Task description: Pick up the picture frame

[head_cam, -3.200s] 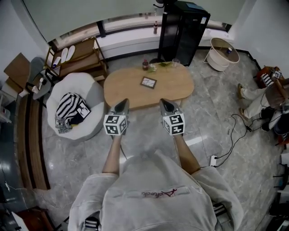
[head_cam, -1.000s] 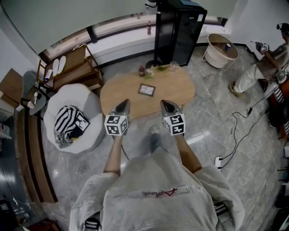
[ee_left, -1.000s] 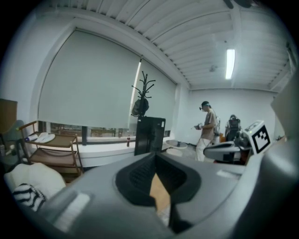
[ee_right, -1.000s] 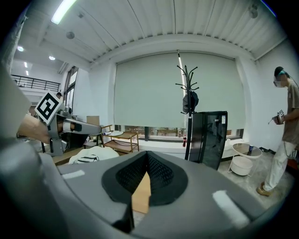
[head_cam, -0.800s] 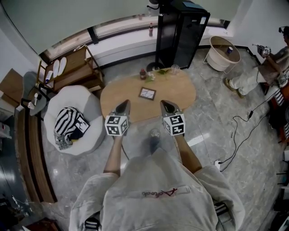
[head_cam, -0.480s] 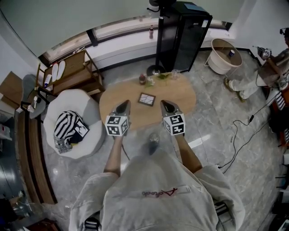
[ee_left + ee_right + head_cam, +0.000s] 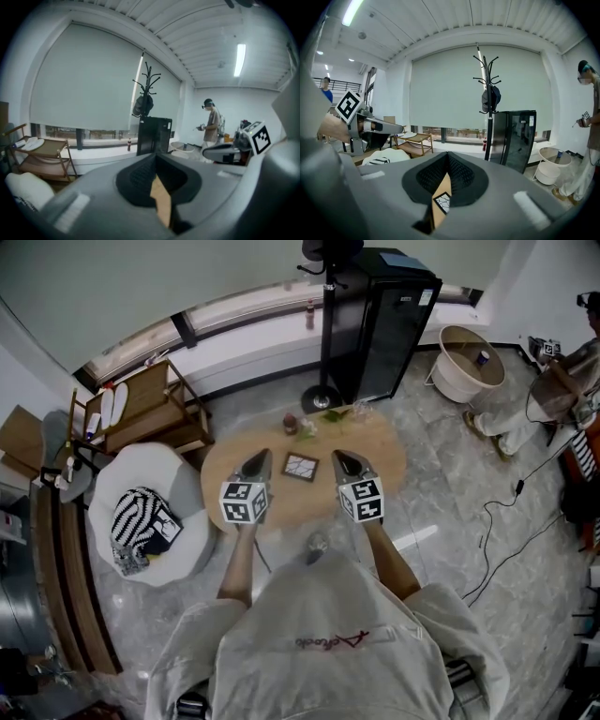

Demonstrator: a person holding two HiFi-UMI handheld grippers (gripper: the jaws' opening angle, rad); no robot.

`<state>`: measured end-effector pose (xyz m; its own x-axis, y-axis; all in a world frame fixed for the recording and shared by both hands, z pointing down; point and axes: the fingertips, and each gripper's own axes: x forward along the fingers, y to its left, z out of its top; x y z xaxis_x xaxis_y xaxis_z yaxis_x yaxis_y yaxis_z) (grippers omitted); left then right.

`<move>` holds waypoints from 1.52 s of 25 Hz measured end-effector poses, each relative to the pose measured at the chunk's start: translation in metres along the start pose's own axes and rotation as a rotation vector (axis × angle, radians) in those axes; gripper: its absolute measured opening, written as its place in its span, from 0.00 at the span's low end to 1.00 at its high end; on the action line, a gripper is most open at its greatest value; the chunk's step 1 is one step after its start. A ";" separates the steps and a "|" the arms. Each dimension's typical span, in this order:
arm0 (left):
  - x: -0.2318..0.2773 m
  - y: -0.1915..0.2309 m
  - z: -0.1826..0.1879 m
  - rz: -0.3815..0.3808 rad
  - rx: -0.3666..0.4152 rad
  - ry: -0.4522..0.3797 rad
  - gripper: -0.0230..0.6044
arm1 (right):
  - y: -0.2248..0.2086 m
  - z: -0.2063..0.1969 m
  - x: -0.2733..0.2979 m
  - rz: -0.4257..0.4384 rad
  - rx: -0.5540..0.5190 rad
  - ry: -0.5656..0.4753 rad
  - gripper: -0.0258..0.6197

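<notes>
Head view: left hand-held gripper and right hand-held gripper both clenched empty, picture frame lying flat on the table, showing between them

The person wears a loose light-grey sweatshirt with a small red script line across the chest. Its wide sleeves end short of the forearms. The left hand-held gripper and the right hand-held gripper are alike. Each has a smooth grey shell narrowing to 2 pointed jaws, a dark recess lined with black ribbed pads, and a white cube printed with black square markers on its faces.
</notes>
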<state>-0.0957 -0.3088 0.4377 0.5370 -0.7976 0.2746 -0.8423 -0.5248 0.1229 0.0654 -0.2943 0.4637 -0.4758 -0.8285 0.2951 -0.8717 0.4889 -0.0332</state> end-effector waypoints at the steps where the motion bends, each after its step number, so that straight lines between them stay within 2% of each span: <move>1: 0.009 0.002 0.003 0.001 0.000 0.000 0.04 | -0.007 0.002 0.006 -0.001 0.000 0.002 0.05; 9: 0.064 0.027 0.019 0.026 -0.011 0.006 0.04 | -0.051 0.012 0.058 0.019 0.006 0.010 0.05; 18: 0.100 0.051 0.022 0.057 -0.016 0.028 0.04 | -0.079 0.015 0.097 0.043 0.016 0.019 0.05; 30: 0.118 0.071 0.019 0.060 -0.016 0.065 0.04 | -0.089 0.018 0.126 0.048 0.036 0.028 0.05; 38: 0.136 0.086 -0.006 0.032 -0.052 0.118 0.04 | -0.092 0.004 0.141 0.031 0.059 0.072 0.05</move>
<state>-0.0952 -0.4602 0.4915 0.5030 -0.7719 0.3887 -0.8620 -0.4807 0.1608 0.0779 -0.4570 0.5040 -0.4946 -0.7905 0.3613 -0.8633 0.4950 -0.0986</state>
